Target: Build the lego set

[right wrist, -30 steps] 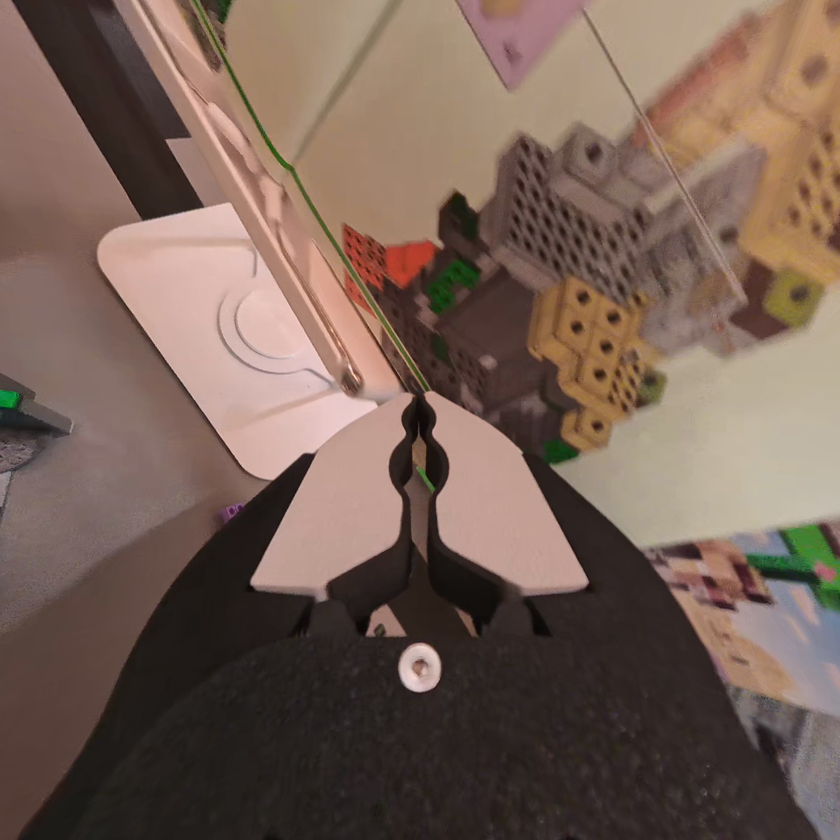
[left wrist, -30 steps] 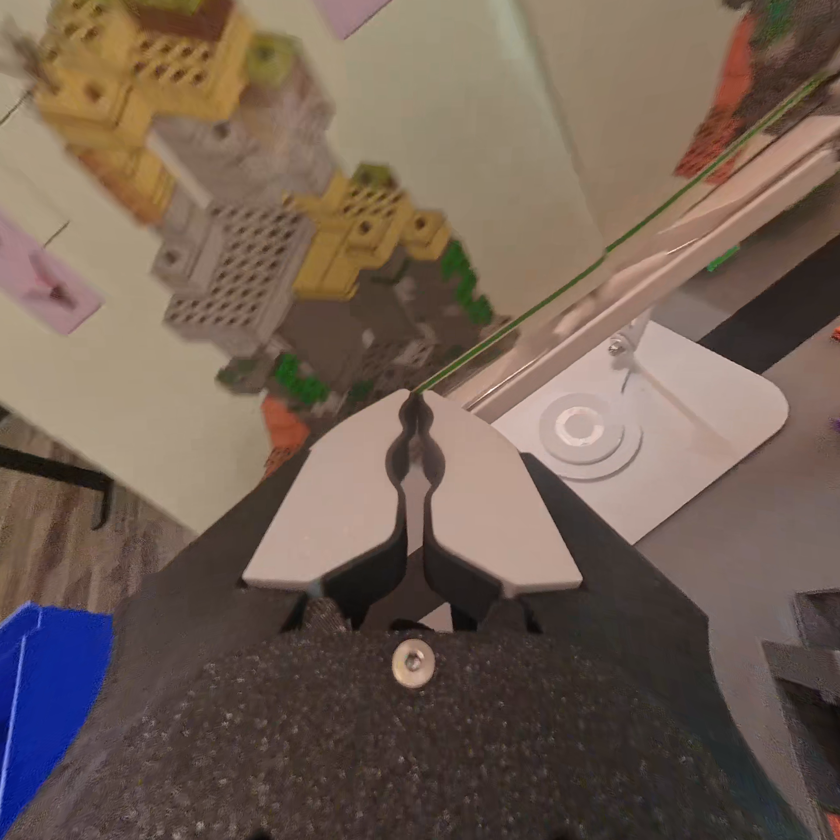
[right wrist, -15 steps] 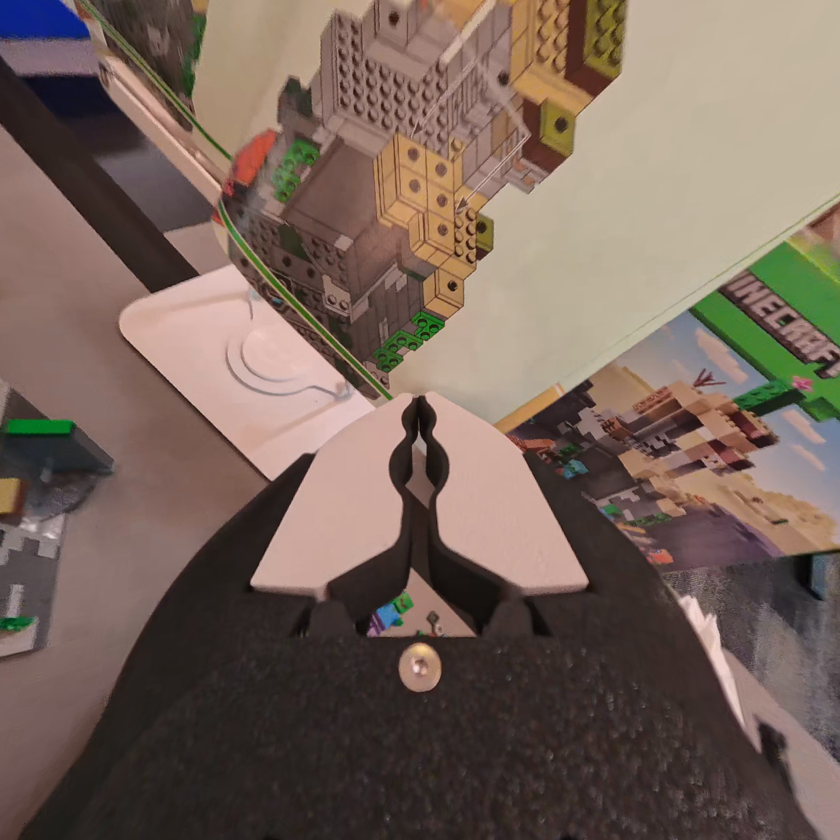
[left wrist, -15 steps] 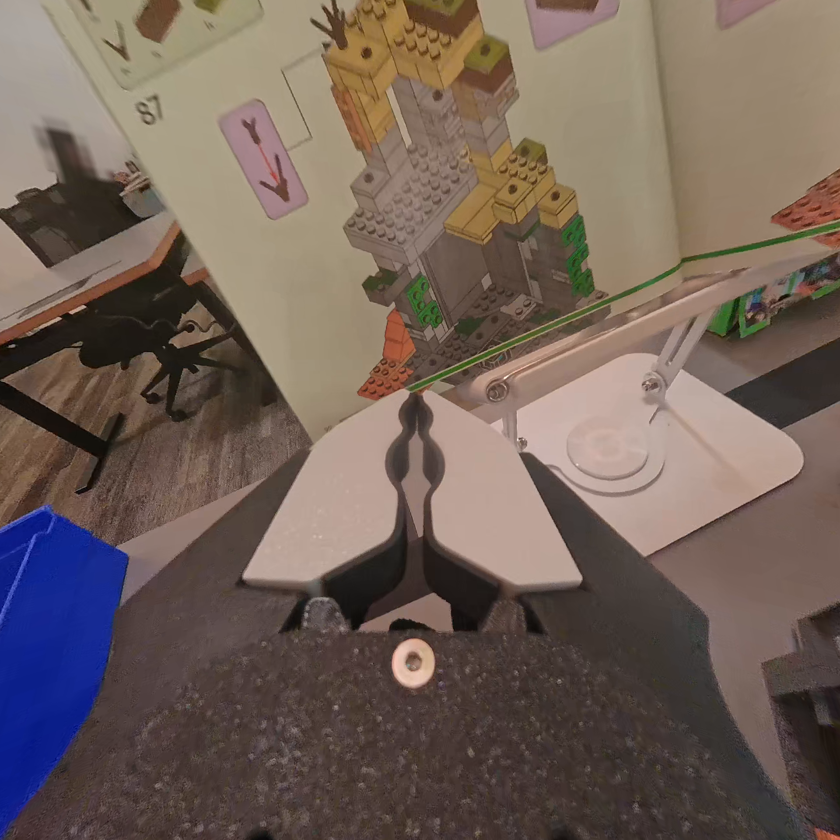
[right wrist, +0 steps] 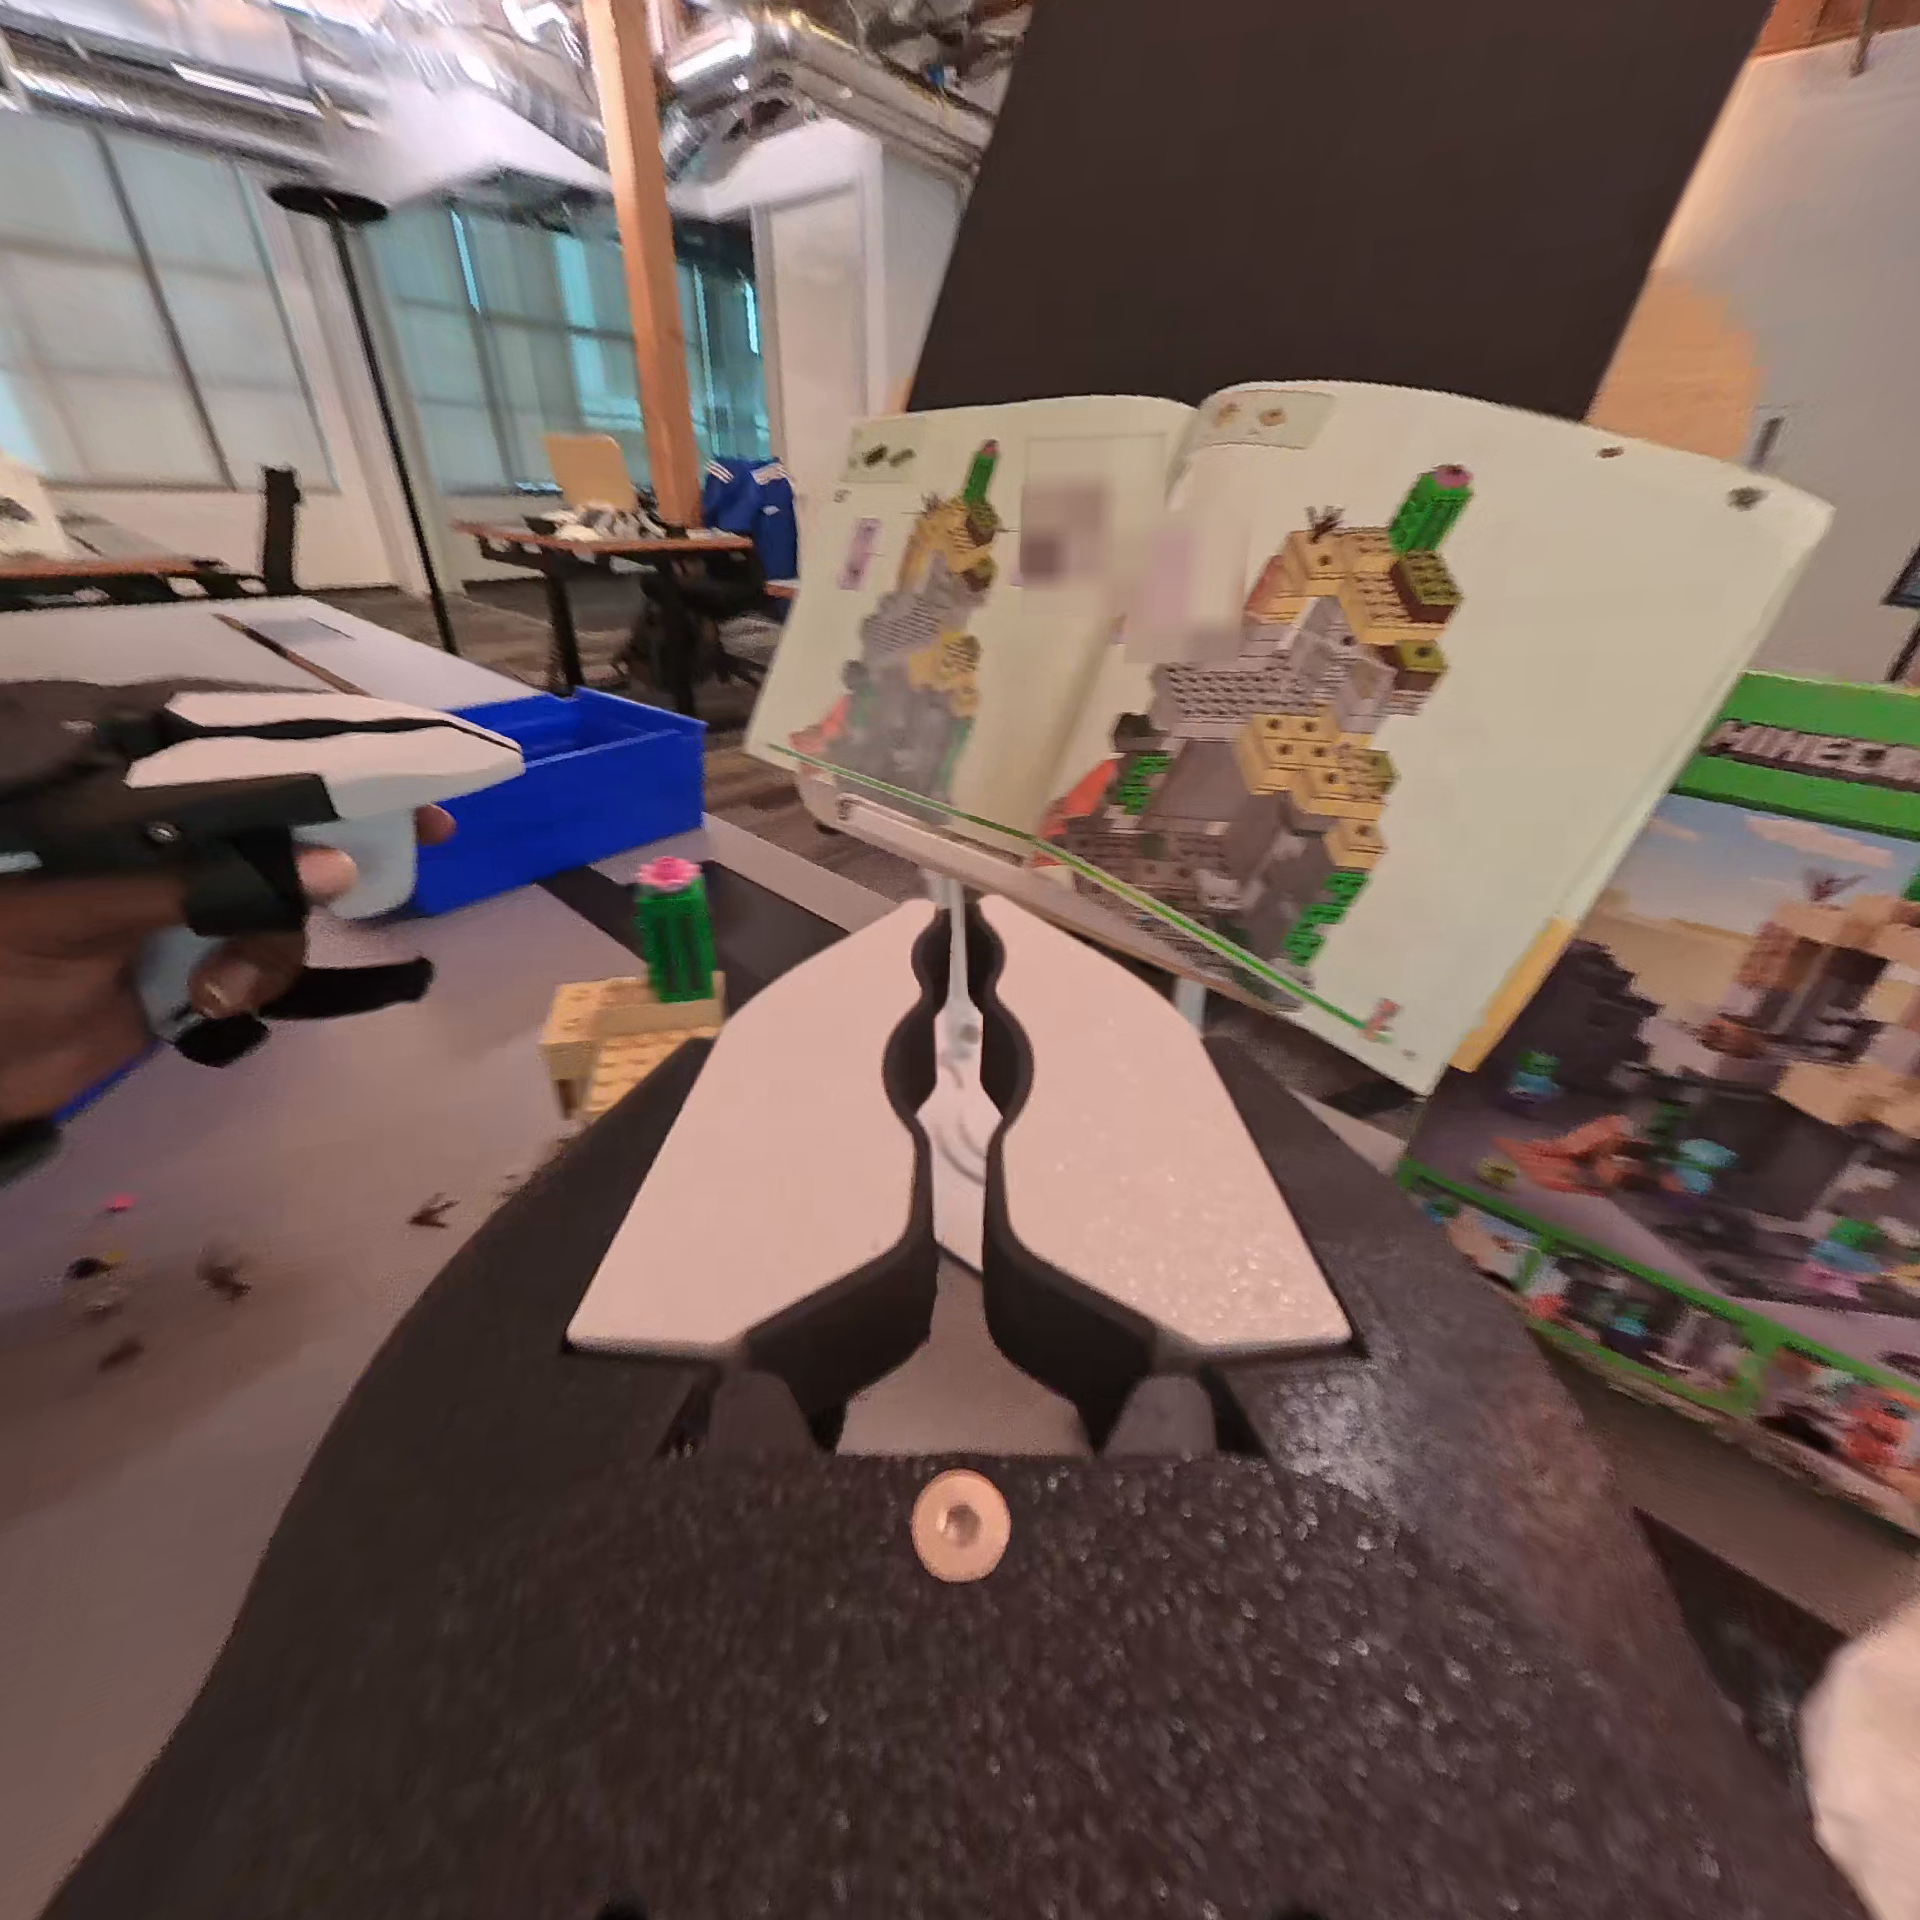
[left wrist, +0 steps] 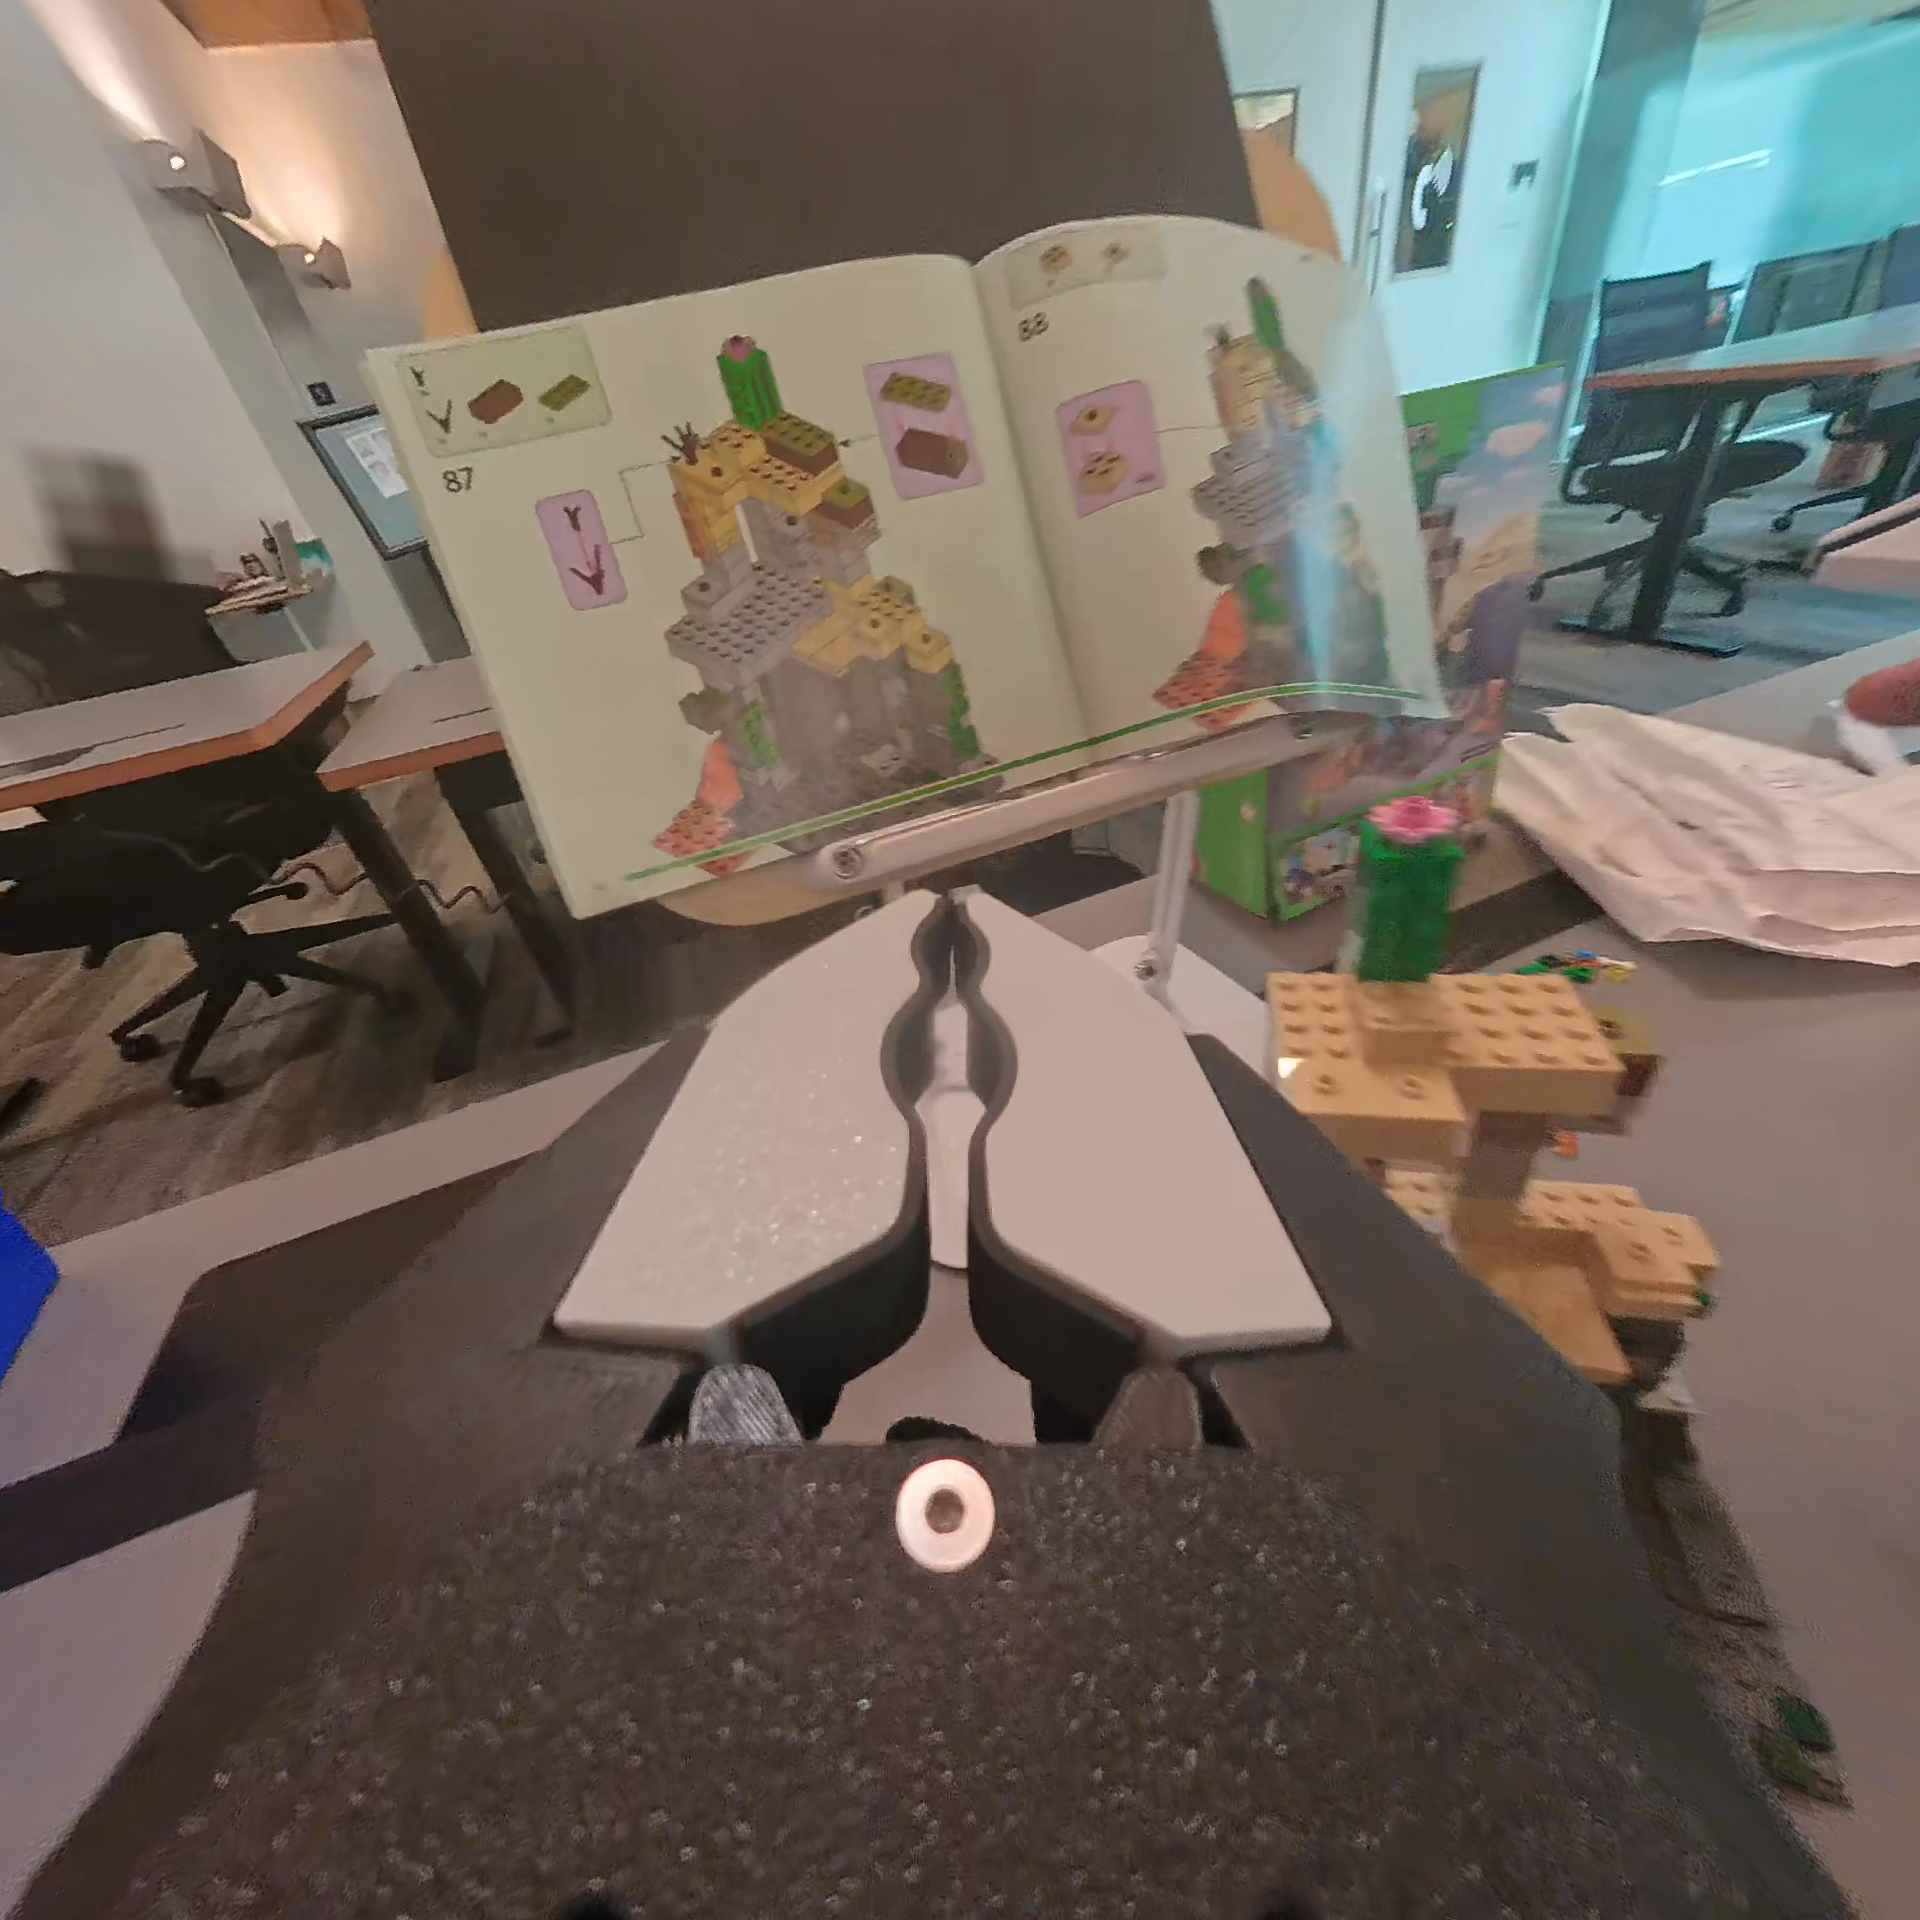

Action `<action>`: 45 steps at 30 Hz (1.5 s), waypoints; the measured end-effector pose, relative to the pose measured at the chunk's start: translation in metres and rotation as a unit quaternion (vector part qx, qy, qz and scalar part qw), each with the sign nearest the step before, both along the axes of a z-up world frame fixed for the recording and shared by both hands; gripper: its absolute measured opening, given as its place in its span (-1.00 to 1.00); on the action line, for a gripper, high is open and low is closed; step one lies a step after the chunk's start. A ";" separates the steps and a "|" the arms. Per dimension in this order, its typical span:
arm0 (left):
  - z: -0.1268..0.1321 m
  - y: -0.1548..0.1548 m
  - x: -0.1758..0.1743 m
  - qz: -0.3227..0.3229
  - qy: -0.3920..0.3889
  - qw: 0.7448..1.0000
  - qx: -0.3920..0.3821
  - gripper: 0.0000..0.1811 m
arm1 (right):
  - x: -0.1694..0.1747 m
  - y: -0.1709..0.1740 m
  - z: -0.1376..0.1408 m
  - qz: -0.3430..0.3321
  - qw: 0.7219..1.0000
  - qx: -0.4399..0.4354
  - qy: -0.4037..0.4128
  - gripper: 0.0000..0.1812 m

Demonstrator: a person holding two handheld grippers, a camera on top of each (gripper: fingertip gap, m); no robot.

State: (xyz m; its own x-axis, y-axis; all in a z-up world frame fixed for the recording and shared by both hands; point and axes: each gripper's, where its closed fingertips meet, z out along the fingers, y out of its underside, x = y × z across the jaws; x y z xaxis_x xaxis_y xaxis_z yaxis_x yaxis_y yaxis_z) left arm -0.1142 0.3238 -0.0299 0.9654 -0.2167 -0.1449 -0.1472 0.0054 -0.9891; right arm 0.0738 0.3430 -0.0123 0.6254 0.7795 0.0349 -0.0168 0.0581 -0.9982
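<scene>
Your left gripper (left wrist: pixel 945 914) is closed, empty; the lego build (left wrist: pixel 1455 1091) stands upright at its 3 o'clock, nearer it. Right gripper (right wrist: pixel 961 914), closed and empty, has the build at 10 o'clock.

Booklet stand (left wrist: pixel 1039 821) just ahead.

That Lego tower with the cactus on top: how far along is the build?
Done: a tan tower stands on the table, topped with a green cactus and pink flower. In hand: nothing; the left gripper and right gripper are both shut and empty, facing the open instruction booklet. Left: loose small pieces lie unplaced on the table.
</scene>
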 end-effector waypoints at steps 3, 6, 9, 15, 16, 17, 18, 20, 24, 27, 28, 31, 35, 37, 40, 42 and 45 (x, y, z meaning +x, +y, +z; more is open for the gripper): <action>-0.001 -0.014 0.009 -0.010 -0.008 1.000 0.006 -1.00 | -0.013 -0.017 -0.008 0.027 0.999 -0.025 0.018 -0.99; -0.004 -0.021 0.014 -0.020 -0.026 0.999 0.008 -1.00 | -0.024 -0.032 -0.012 0.047 0.997 -0.045 0.035 -1.00; -0.010 -0.025 0.019 -0.029 -0.027 0.999 0.003 -1.00 | -0.031 -0.044 -0.014 0.055 0.998 -0.032 0.014 -1.00; -0.009 -0.026 0.018 -0.020 -0.026 0.999 0.026 -1.00 | -0.029 -0.048 -0.014 0.048 0.999 -0.004 0.015 -1.00; -0.009 -0.025 0.017 -0.019 -0.028 0.999 0.026 -1.00 | -0.030 -0.049 -0.015 0.053 0.998 -0.006 0.021 -1.00; -0.010 -0.024 0.017 -0.019 -0.028 0.999 0.025 -1.00 | -0.030 -0.050 -0.017 0.058 0.998 -0.005 0.023 -1.00; -0.012 -0.024 0.017 -0.018 -0.027 0.999 0.025 -1.00 | -0.029 -0.050 -0.020 0.059 0.998 -0.002 0.022 -1.00; -0.016 -0.022 0.015 -0.015 -0.021 0.999 0.025 -1.00 | -0.028 -0.049 -0.027 0.059 0.998 0.003 0.016 -1.00; -0.026 -0.017 0.013 -0.014 -0.027 0.999 0.016 -1.00 | -0.031 -0.049 -0.033 0.081 0.996 -0.015 0.034 -1.00; -0.031 -0.014 0.012 -0.014 -0.030 0.999 0.013 -1.00 | -0.037 -0.053 -0.036 0.101 0.994 -0.027 0.041 -1.00; -0.032 -0.014 0.012 -0.014 -0.030 0.999 0.013 -1.00 | -0.040 -0.054 -0.038 0.105 0.993 -0.028 0.040 -1.00; -0.033 -0.014 0.009 -0.011 -0.030 0.999 0.013 -1.00 | -0.045 -0.059 -0.041 0.117 0.992 -0.031 0.034 -1.00; -0.025 -0.016 -0.001 -0.003 -0.034 0.999 0.020 -1.00 | -0.049 -0.063 -0.040 0.127 0.991 -0.028 0.031 -1.00; -0.019 -0.018 -0.007 0.000 -0.038 0.999 0.023 -1.00 | -0.049 -0.065 -0.039 0.130 0.991 -0.027 0.030 -1.00; -0.007 -0.022 -0.017 0.004 -0.045 0.999 0.028 -1.00 | -0.048 -0.065 -0.038 0.133 0.990 -0.029 0.032 -1.00; 0.003 -0.027 -0.025 0.007 -0.047 0.998 0.031 -1.00 | -0.047 -0.066 -0.036 0.134 0.990 -0.031 0.036 -1.00; 0.021 -0.038 -0.038 0.009 -0.050 0.998 0.041 -1.00 | -0.047 -0.069 -0.032 0.139 0.989 -0.032 0.038 -1.00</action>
State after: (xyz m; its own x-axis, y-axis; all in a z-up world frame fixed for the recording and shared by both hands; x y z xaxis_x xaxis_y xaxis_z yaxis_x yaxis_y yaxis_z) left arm -0.1521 0.2860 -0.0084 0.9797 -0.1900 -0.0642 -0.0486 0.0859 -0.9951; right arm 0.0264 0.2740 -0.0439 0.3856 0.9208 -0.0585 -0.0988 -0.0218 -0.9949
